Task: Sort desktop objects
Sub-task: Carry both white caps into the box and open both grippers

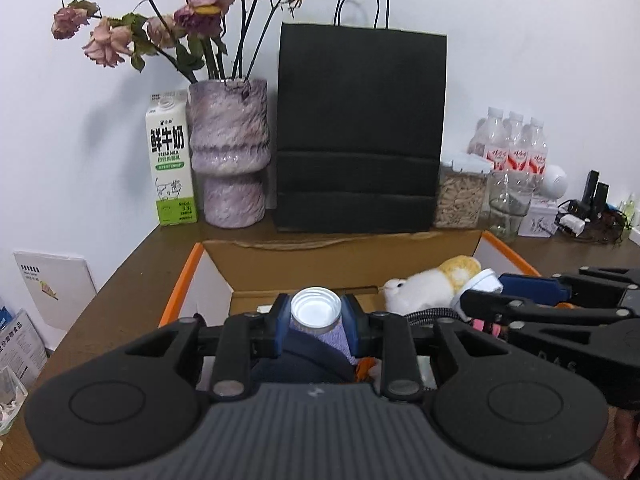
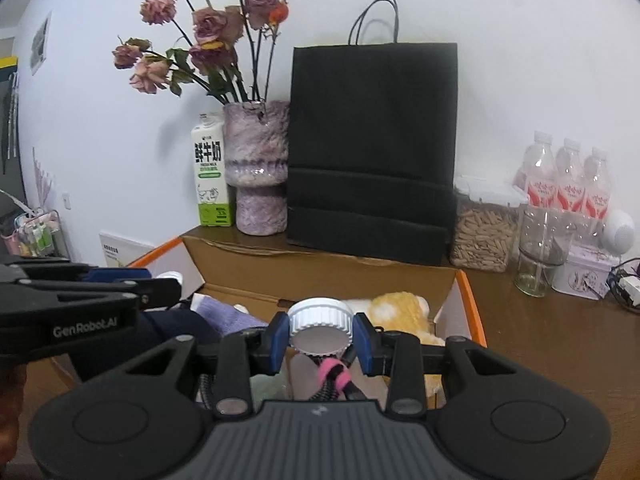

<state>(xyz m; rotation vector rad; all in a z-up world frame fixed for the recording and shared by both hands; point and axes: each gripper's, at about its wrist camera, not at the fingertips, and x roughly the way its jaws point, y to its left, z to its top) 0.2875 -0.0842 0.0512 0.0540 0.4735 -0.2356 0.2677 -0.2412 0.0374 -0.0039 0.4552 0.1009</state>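
Left gripper [image 1: 316, 314]: angled down over cardboard box [image 1: 280, 266], pads clamping white cap [image 1: 316, 307].
Right gripper [image 2: 321, 330]: alongside, same tilt, clamping ribbed white lid [image 2: 321, 322].
Box contents: plush toy [image 1: 428, 284], purple cloth [image 2: 228, 314].

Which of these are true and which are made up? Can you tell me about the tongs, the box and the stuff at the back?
1. Each tongs holds a white cap: left tongs, right tongs. True.
2. The paper bag is red. False: it is black.
3. A plush toy lies in the cardboard box. True.
4. The milk carton stands right of the bag. False: it stands left, beside the vase.
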